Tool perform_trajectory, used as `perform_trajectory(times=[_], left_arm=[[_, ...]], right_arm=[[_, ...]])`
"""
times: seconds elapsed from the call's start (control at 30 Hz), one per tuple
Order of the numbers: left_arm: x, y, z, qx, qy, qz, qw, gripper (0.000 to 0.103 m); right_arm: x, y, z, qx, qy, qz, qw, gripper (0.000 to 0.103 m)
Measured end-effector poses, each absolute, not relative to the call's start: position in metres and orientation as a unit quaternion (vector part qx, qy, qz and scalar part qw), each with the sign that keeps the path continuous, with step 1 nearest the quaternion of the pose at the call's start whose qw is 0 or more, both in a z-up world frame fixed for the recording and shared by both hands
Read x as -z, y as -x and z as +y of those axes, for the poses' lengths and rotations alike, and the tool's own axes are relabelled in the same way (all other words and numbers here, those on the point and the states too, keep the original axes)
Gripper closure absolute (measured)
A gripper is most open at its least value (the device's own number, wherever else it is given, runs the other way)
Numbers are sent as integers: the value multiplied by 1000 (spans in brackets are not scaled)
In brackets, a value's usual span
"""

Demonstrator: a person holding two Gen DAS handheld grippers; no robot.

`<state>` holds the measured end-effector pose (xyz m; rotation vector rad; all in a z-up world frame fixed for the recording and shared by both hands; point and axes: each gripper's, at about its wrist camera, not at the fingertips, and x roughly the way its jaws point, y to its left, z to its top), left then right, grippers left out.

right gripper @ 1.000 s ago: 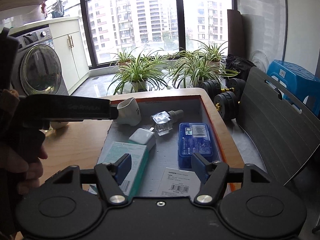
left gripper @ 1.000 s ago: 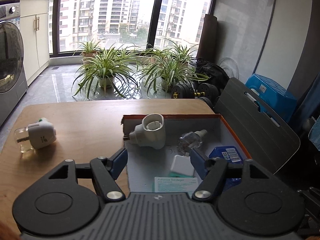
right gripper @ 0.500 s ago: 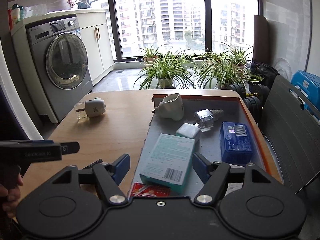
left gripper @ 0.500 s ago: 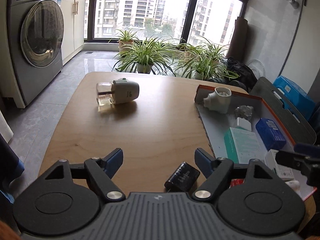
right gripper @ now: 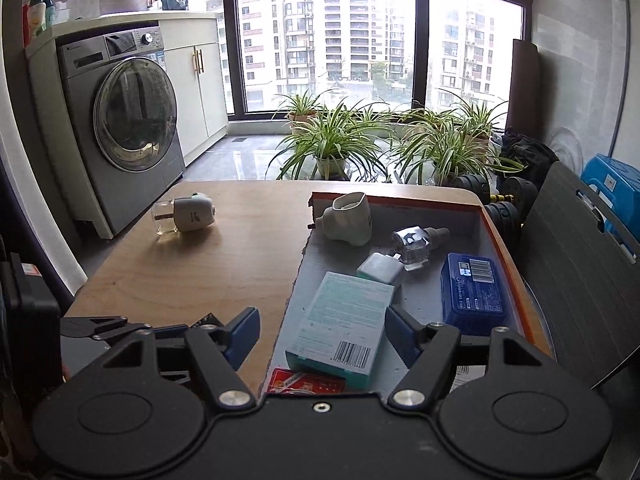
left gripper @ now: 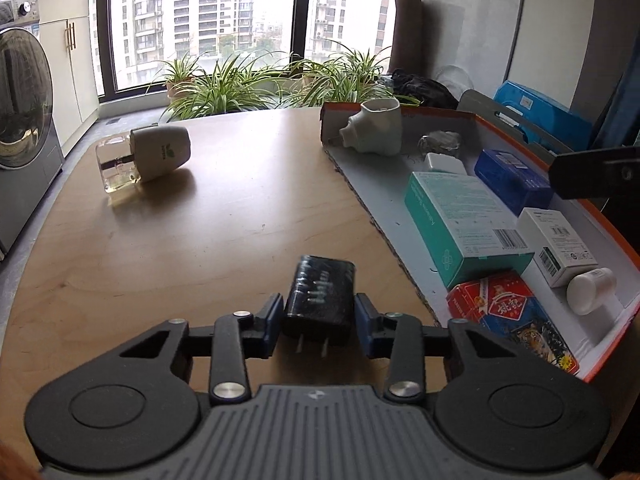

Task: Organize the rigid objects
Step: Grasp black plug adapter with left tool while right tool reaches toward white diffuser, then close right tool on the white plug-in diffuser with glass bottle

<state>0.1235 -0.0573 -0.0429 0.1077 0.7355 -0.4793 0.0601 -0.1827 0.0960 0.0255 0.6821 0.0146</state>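
My left gripper (left gripper: pixel 319 312) is shut on a black plug adapter (left gripper: pixel 320 292), low over the wooden table (left gripper: pixel 224 240) with its prongs pointing back at me. A white plug-in vaporiser with a clear bottle (left gripper: pixel 148 160) lies at the table's far left. The orange-rimmed cardboard tray (left gripper: pixel 384 176) to the right holds a white vaporiser body (left gripper: pixel 372 128), a teal box (left gripper: pixel 460 216), a blue box (left gripper: pixel 512 176), a white box (left gripper: pixel 556 240) and a red box (left gripper: pixel 508 316). Hovering above the teal box (right gripper: pixel 344 320), my right gripper (right gripper: pixel 322 328) is open and holds nothing.
A small white charger (right gripper: pixel 380 268) and a clear bottle (right gripper: pixel 416 240) lie mid-tray. A dark chair back (right gripper: pixel 572 280) stands right of the table. A washing machine (right gripper: pixel 128 136) stands at the left, and potted plants (right gripper: pixel 332 140) line the window beyond the far edge.
My left gripper swung left from above the tray to the near table, sank, and shut on the black adapter. The right gripper drew back a little over the tray.
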Motion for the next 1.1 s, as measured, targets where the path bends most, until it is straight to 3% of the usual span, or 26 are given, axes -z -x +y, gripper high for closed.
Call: perform_trajectory(times=[0.43, 0.7, 1.1], left_arm=[[12, -123, 17, 151, 7, 331, 931, 67], [29, -120, 36, 126, 12, 348, 929, 67], [40, -124, 30, 105, -11, 322, 941, 61]], right_arm=[[-94, -123, -134, -70, -36, 350, 933, 21], [-90, -193, -85, -115, -52, 364, 923, 19], [-57, -334, -68, -31, -302, 473, 827, 16]])
